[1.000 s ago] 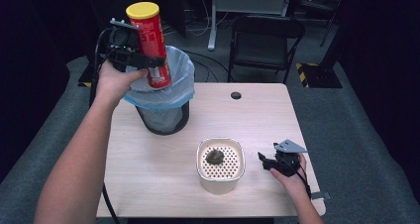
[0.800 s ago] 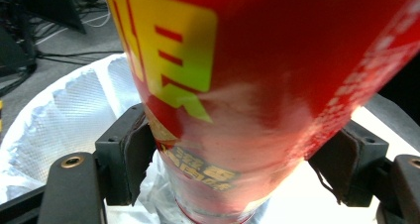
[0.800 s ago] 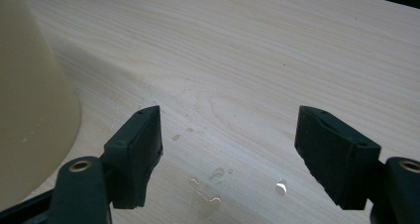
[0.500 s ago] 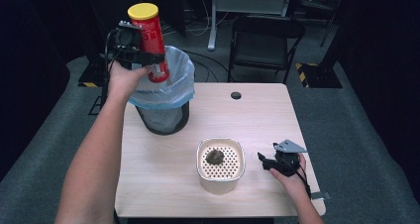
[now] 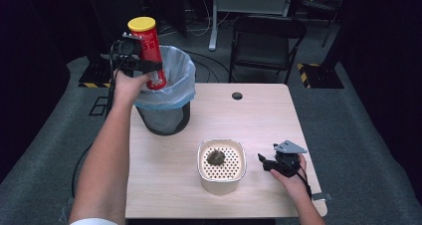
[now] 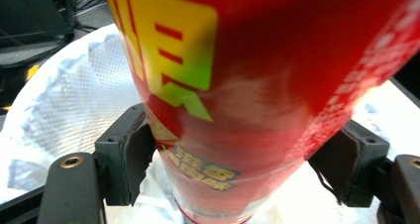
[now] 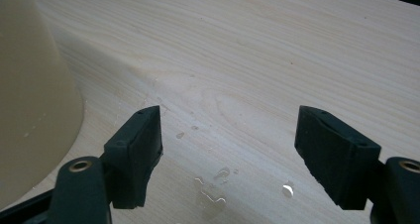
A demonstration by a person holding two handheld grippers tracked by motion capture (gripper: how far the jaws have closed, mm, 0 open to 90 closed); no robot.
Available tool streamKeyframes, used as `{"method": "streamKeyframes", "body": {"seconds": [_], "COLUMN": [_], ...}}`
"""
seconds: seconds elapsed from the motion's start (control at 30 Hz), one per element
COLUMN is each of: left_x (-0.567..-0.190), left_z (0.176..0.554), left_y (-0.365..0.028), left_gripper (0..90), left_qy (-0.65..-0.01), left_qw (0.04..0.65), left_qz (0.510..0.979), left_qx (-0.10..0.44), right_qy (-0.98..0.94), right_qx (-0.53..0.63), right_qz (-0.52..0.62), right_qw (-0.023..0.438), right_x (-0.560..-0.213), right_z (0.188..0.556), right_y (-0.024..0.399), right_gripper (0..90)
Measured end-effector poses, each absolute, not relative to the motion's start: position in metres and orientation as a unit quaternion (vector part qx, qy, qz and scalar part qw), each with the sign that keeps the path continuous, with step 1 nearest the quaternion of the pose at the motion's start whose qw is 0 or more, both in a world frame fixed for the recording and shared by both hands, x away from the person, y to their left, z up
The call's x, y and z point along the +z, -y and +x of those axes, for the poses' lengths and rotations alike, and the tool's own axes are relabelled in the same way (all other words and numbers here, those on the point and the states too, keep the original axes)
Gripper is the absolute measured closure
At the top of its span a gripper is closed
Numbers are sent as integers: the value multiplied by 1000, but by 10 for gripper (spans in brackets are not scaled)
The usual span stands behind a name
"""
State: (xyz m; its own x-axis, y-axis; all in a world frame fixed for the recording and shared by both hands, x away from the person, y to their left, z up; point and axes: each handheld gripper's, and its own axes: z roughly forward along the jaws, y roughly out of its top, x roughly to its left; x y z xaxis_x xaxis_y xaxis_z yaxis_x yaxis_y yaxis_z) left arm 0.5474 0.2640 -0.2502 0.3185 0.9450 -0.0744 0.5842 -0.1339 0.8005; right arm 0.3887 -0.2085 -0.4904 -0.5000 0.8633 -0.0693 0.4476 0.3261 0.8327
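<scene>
A tall red can (image 5: pixel 151 55) with a yellow lid is held upright over the mouth of the black bin (image 5: pixel 164 115), which is lined with a pale blue bag (image 5: pixel 179 73). My left gripper (image 5: pixel 144 64) is shut on the can's lower half; in the left gripper view the red can (image 6: pixel 257 95) sits between both jaws above the bag (image 6: pixel 64 100). My right gripper (image 5: pixel 268 161) rests on the table at the front right, open, with bare wood between its jaws (image 7: pixel 228 140).
A cream perforated bowl (image 5: pixel 221 181) with a dark lump (image 5: pixel 216 157) in it stands front centre; its side (image 7: pixel 34 95) is just left of the right gripper. Water drops (image 7: pixel 213 184) lie on the wood. A cable hole (image 5: pixel 237 95) and a chair (image 5: pixel 266 41) lie farther back.
The left hand has carried the can slightly right and lower, closer over the bin's opening. The right gripper has not moved.
</scene>
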Motion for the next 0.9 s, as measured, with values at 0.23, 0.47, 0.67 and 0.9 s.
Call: {"method": "streamKeyframes", "body": {"seconds": [0.23, 0.47, 0.67, 0.9], "left_x": [-259, -262, -251, -241], "left_z": [551, 544, 529, 505], "left_y": [-272, -284, -292, -295], "left_gripper": [144, 148, 172, 216], "left_qy": [-559, -570, -548, -520], "left_qw": [366, 371, 382, 409], "left_qz": [713, 703, 713, 724], "left_qx": [212, 209, 214, 197], "right_qy": [-771, -771, -771, -767], "right_qx": [396, 396, 395, 396], "right_qz": [424, 424, 425, 432], "right_qw": [263, 262, 263, 263], "right_x": [-490, -490, -491, -490], "right_z": [389, 389, 389, 388], "right_y": [209, 209, 209, 210], "right_gripper": [258, 258, 258, 258]}}
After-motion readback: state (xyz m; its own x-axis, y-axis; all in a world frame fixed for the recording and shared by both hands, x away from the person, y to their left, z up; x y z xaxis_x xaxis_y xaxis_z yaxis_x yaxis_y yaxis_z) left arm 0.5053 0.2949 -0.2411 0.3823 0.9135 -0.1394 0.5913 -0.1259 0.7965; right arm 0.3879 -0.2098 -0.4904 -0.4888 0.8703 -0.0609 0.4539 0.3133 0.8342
